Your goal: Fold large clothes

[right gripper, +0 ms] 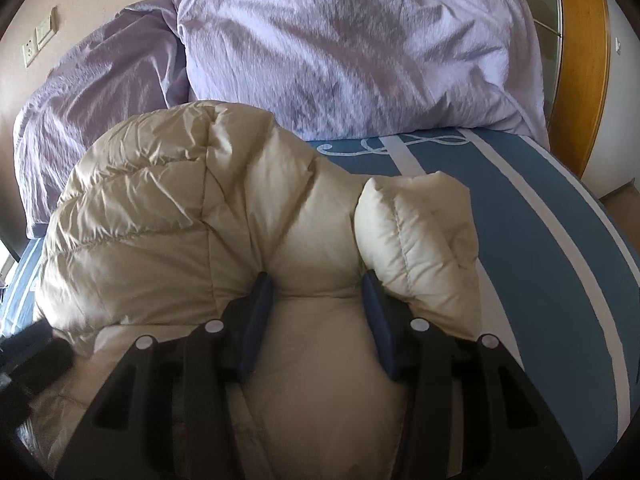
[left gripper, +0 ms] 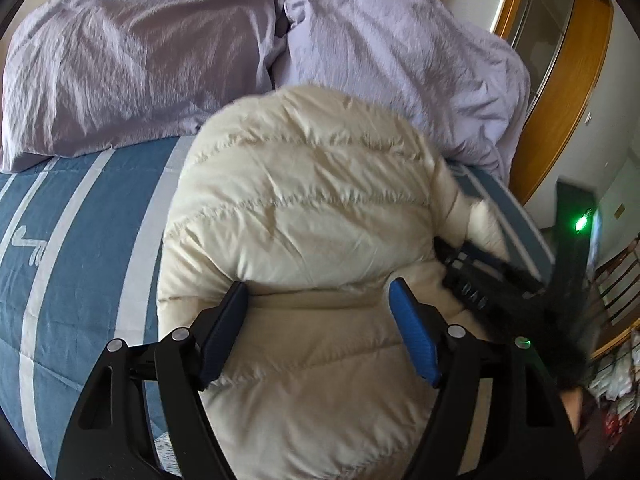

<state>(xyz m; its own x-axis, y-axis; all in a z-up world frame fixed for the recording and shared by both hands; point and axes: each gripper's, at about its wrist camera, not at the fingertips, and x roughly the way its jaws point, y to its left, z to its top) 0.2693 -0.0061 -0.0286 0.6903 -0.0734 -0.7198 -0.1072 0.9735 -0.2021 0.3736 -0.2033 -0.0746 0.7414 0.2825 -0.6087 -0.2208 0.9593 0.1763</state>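
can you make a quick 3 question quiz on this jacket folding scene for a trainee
1. True or false: the puffer jacket lies on a blue striped bedspread.
2. What colour are the pillows behind the jacket?
3. The right gripper has between its fingers: A) a pillow B) jacket fabric C) nothing

Key: 1 true; 2 lilac; 3 B
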